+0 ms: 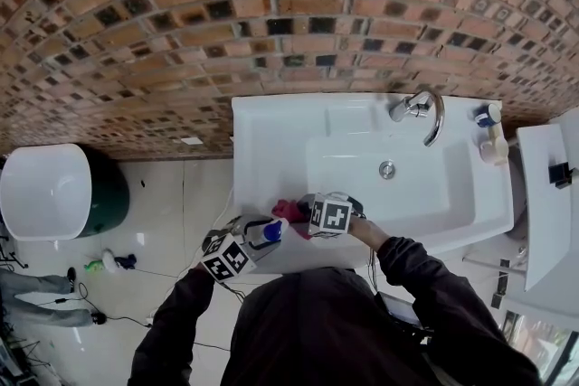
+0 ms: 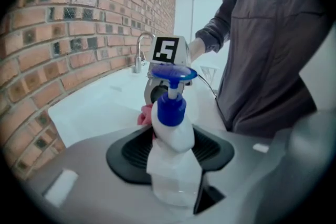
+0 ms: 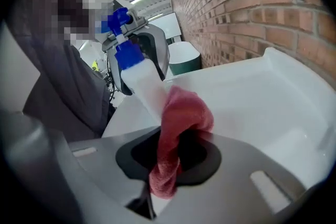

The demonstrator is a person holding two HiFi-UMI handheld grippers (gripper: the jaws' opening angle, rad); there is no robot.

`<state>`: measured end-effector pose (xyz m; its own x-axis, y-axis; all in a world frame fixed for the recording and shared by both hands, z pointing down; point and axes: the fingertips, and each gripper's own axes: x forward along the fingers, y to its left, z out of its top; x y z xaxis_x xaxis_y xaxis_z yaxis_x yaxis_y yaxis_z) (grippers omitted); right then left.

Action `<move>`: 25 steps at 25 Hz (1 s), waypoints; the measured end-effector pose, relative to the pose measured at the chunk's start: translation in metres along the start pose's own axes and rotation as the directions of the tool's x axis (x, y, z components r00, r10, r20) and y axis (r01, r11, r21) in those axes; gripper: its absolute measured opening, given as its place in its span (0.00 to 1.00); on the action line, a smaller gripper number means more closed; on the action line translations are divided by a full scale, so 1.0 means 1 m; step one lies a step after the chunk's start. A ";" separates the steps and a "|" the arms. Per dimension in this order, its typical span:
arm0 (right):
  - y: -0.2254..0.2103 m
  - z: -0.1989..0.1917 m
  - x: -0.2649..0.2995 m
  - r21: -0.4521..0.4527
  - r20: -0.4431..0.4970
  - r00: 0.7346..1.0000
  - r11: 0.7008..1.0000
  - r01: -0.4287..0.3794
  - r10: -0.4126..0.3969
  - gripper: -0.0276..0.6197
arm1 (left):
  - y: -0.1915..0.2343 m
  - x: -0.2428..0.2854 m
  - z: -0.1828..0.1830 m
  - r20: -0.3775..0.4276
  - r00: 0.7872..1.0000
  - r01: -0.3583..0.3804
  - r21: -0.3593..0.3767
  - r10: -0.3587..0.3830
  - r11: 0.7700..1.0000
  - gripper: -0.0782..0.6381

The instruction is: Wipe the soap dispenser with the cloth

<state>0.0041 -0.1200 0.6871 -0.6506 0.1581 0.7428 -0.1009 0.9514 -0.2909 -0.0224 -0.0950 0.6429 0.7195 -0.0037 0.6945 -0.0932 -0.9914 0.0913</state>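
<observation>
Left gripper (image 2: 176,191) stands partly open, its jaws clamped round the clear lower body of the soap dispenser (image 2: 170,136), held over the front left corner of the sink (image 1: 262,158). It is light, smooth plastic, probably slippery; the body is the place to grip, not the thin blue pump neck. Right gripper (image 3: 165,189) pinches the limp red cloth (image 3: 181,118), which looks to touch the bottle's side

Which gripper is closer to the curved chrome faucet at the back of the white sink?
Right. The right gripper, holding a red cloth, is in front and left of the faucet; the left gripper, gripping the white blue-capped soap dispenser, is farther left.
</observation>
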 end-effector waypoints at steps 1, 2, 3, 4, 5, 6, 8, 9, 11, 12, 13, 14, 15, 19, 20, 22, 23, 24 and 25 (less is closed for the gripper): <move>0.000 0.001 -0.003 0.000 -0.005 1.000 1.000 0.003 -0.003 0.14 | 0.001 0.000 0.000 -0.002 1.000 -0.013 -0.001 0.013 1.000 0.42; 0.001 0.004 -0.009 0.000 -0.005 1.000 1.000 0.009 -0.009 0.14 | 0.002 -0.001 0.000 -0.005 0.999 -0.032 -0.001 0.032 0.999 0.42; 0.000 0.007 -0.015 -0.004 -0.002 1.000 1.000 0.020 -0.020 0.14 | 0.003 -0.002 0.001 -0.008 0.998 -0.057 -0.003 0.057 0.998 0.43; -0.002 0.011 -0.022 -0.014 0.004 0.999 0.999 0.033 -0.033 0.14 | 0.004 -0.003 0.001 -0.009 0.996 -0.084 -0.007 0.084 0.996 0.45; -0.004 0.014 -0.029 -0.030 0.009 0.999 0.998 0.047 -0.047 0.14 | 0.004 -0.005 0.001 -0.008 0.994 -0.108 -0.018 0.107 0.994 0.45; -0.006 0.018 -0.035 -0.054 0.010 0.998 0.997 0.060 -0.060 0.14 | 0.005 -0.008 0.000 -0.005 0.992 -0.129 -0.034 0.129 0.991 0.45; -0.008 0.027 -0.044 -0.139 -0.006 0.997 0.987 0.077 -0.079 0.14 | 0.005 -0.016 0.000 -0.003 0.983 -0.181 -0.078 0.181 0.980 0.45; -0.007 0.032 -0.047 -0.199 -0.022 0.996 0.977 0.077 -0.082 0.14 | 0.004 -0.022 -0.001 -0.005 0.977 -0.213 -0.106 0.214 0.971 0.45; 0.000 0.037 -0.050 -0.329 -0.063 0.995 0.943 0.051 -0.076 0.14 | 0.002 -0.033 -0.004 -0.011 0.960 -0.277 -0.184 0.280 0.943 0.42; 0.005 0.038 -0.050 -0.389 -0.087 0.994 0.921 0.033 -0.073 0.14 | -0.001 -0.037 -0.005 -0.015 0.951 -0.304 -0.230 0.309 0.924 0.38; 0.009 0.036 -0.049 -0.440 -0.113 0.991 0.898 0.018 -0.075 0.14 | -0.002 -0.039 -0.006 -0.018 0.942 -0.327 -0.277 0.335 0.904 0.34; 0.013 0.034 -0.049 -0.480 -0.137 0.987 0.877 0.008 -0.084 0.14 | -0.003 -0.040 -0.007 -0.023 0.934 -0.346 -0.320 0.358 0.882 0.31; 0.016 0.032 -0.049 -0.508 -0.155 0.983 0.862 0.003 -0.095 0.14 | -0.003 -0.040 -0.008 -0.030 0.926 -0.362 -0.356 0.376 0.862 0.30; 0.029 0.025 -0.049 -0.518 -0.182 0.978 0.855 -0.006 -0.104 0.14 | 0.006 -0.042 -0.005 -0.050 0.903 -0.406 -0.426 0.427 0.809 0.28; 0.033 0.025 -0.049 -0.505 -0.178 0.979 0.863 -0.006 -0.097 0.14 | 0.009 -0.042 -0.006 -0.051 0.899 -0.413 -0.432 0.435 0.802 0.26; 0.044 0.025 -0.045 -0.466 -0.154 0.985 0.885 -0.004 -0.077 0.14 | 0.014 -0.042 -0.009 -0.050 0.897 -0.416 -0.432 0.439 0.800 0.22; 0.049 0.025 -0.042 -0.440 -0.137 0.989 0.898 -0.003 -0.063 0.14 | 0.017 -0.043 -0.009 -0.048 0.897 -0.415 -0.429 0.438 0.802 0.20; 0.055 0.025 -0.039 -0.411 -0.116 0.992 0.911 -0.004 -0.048 0.14 | 0.021 -0.045 -0.008 -0.047 0.898 -0.414 -0.429 0.438 0.803 0.20; 0.059 0.026 -0.037 -0.381 -0.094 0.995 0.925 -0.004 -0.034 0.14 | 0.024 -0.047 -0.008 -0.048 0.897 -0.415 -0.433 0.439 0.800 0.21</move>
<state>0.0024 -0.0767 0.6264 -0.5731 0.1499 0.8057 0.1961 0.9797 -0.0427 -0.0638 -0.1176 0.6183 0.5718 -0.4325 0.6971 -0.6710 -0.7355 0.0941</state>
